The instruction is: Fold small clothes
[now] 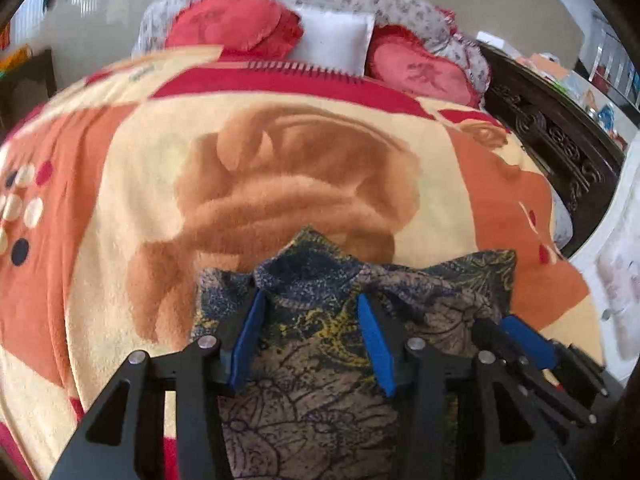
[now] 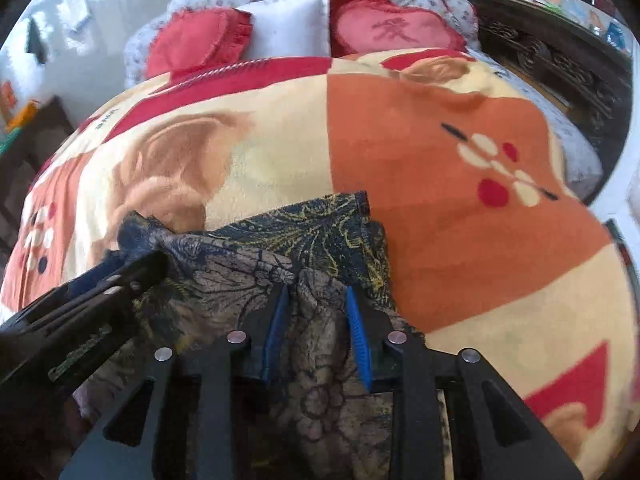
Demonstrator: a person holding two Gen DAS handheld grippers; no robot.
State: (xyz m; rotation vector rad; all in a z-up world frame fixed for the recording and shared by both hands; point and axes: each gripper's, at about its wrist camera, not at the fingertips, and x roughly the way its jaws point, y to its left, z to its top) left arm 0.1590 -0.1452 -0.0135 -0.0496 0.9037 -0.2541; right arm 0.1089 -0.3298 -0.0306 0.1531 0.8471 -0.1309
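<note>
A small dark patterned garment (image 1: pixel 320 344), navy and grey-brown with yellow floral lines, lies bunched on the blanket. My left gripper (image 1: pixel 310 300) is shut on a raised fold of the garment, its blue pads pressing the cloth from both sides. My right gripper (image 2: pixel 316 292) is shut on another bunched fold of the same garment (image 2: pixel 304 240). The right gripper also shows at the right in the left wrist view (image 1: pixel 516 332). The left gripper also shows at the left in the right wrist view (image 2: pixel 132 268). The two grippers are close side by side.
The garment lies on a bed covered by an orange, cream and red blanket (image 1: pixel 280 160). Red heart cushions (image 1: pixel 236 24) and a white pillow (image 1: pixel 332 38) sit at the far end. A dark carved wooden frame (image 1: pixel 552 136) runs along the right side.
</note>
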